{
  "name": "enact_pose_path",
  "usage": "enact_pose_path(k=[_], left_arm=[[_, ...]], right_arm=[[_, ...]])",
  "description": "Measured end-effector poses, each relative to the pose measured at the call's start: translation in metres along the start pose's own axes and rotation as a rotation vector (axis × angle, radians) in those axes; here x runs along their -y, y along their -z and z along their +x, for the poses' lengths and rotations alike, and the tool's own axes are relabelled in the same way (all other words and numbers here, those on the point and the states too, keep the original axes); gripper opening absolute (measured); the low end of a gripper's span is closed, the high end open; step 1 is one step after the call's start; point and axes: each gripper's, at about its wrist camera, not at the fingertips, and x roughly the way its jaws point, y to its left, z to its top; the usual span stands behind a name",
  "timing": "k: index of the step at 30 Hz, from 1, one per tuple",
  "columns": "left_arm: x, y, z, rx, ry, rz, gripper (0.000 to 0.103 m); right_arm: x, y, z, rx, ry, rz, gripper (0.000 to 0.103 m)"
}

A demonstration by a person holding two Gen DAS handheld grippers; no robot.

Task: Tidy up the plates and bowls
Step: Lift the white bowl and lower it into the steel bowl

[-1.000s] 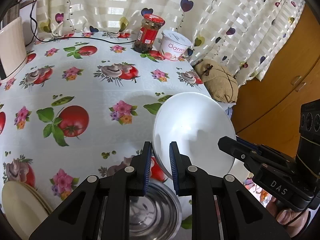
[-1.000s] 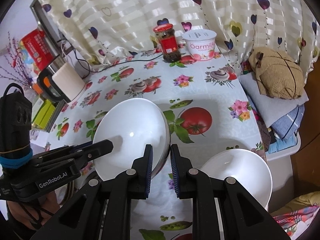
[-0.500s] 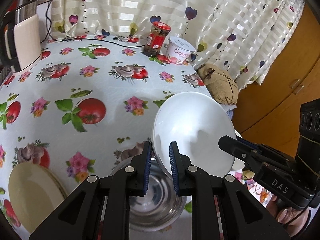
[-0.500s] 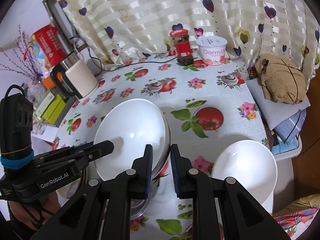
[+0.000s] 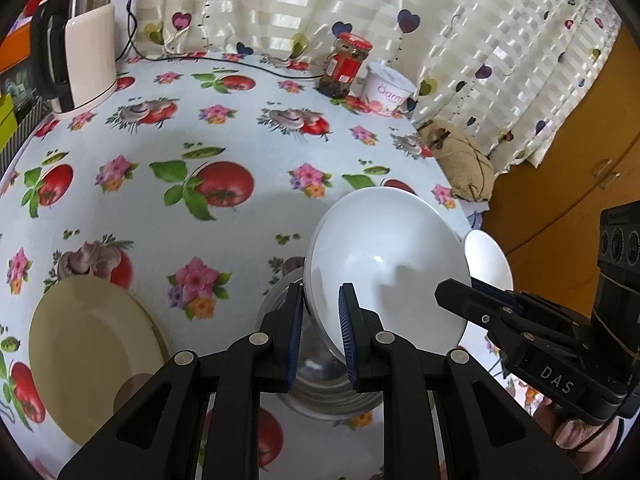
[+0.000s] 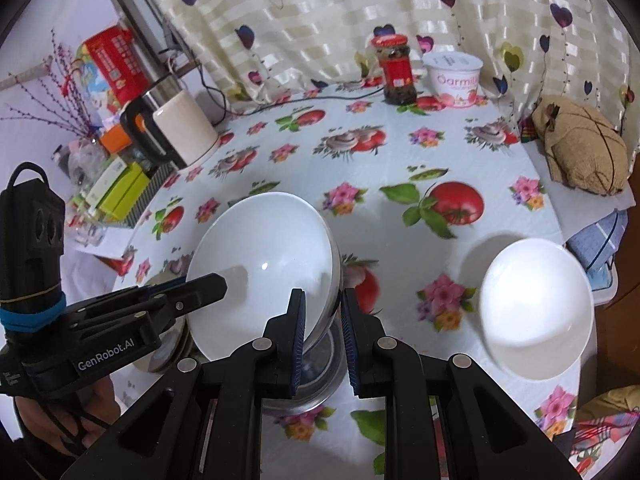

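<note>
Both grippers hold one white bowl (image 5: pixel 384 256) by opposite rims, lifted above a steel bowl (image 5: pixel 320 392). My left gripper (image 5: pixel 319 328) is shut on its left rim; my right gripper (image 6: pixel 322 328) is shut on its right rim. The white bowl (image 6: pixel 260 272) and the steel bowl (image 6: pixel 320 372) beneath it show in the right wrist view too. A second white bowl (image 6: pixel 536 300) sits on the table at the right; its edge shows in the left wrist view (image 5: pixel 488 256). A stack of cream plates (image 5: pixel 92 352) lies at the left.
The floral tablecloth (image 5: pixel 248 136) covers the table. A kettle (image 5: pixel 80 56) stands far left; a red-lidded jar (image 5: pixel 346 66) and a yoghurt tub (image 5: pixel 388 88) stand at the back. A brown bundle (image 6: pixel 580 144) lies off the right edge on folded cloth.
Both grippers have risen and pulled back with the white bowl. The steel bowl, cream plates and second white bowl show more fully below.
</note>
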Motion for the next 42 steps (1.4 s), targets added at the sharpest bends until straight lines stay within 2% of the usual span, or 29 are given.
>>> enact_pose_path(k=[25, 42], left_arm=[[-0.018, 0.020, 0.024, -0.095, -0.028, -0.026, 0.019], [-0.022, 0.020, 0.028, -0.092, -0.005, -0.034, 0.019]], right_arm=[[0.000, 0.023, 0.036, -0.119, -0.015, 0.011, 0.018], [0.001, 0.023, 0.039, -0.126, -0.026, 0.019, 0.020]])
